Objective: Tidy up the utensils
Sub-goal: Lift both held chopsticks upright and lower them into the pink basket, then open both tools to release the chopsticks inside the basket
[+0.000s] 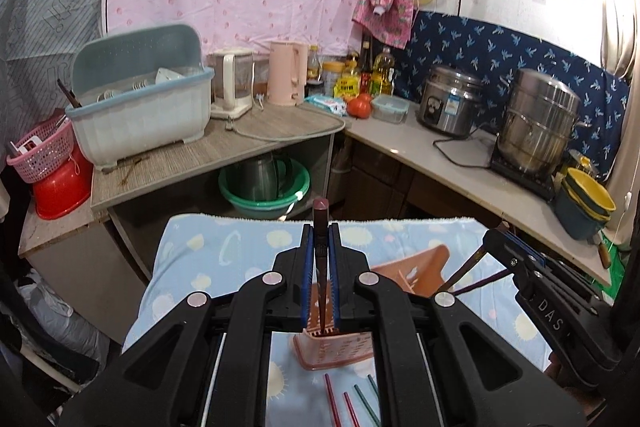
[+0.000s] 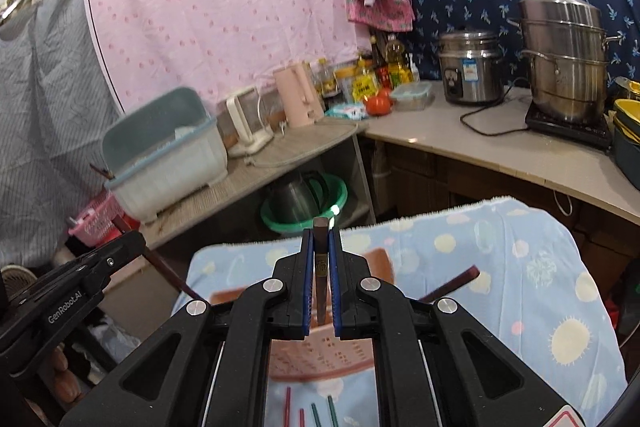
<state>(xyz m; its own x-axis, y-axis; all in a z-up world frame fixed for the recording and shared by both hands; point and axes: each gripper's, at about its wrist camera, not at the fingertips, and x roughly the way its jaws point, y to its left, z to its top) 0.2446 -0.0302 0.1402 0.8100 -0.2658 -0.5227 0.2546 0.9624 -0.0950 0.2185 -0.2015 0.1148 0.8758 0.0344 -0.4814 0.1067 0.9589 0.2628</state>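
Both hand-held grippers, left (image 1: 321,267) and right (image 2: 321,267), clamp a brown chopstick (image 1: 321,227) above the pink basket (image 1: 416,267). Coloured chopsticks (image 1: 352,403) at 6 o'clock remain unsorted; the job looks barely begun.

The left gripper (image 1: 321,267) is closed on a dark brown chopstick (image 1: 320,227), whose blunt end sticks up past the blue pads while its tip points down into a pink slotted holder (image 1: 332,349). The holder stands on a light blue cloth (image 1: 208,267) with pale sun shapes. Just before it lie red and green chopsticks (image 1: 352,399). At the right the right gripper (image 1: 496,241) pinches another dark chopstick (image 1: 464,273), slanting toward a pink tray (image 1: 412,273).
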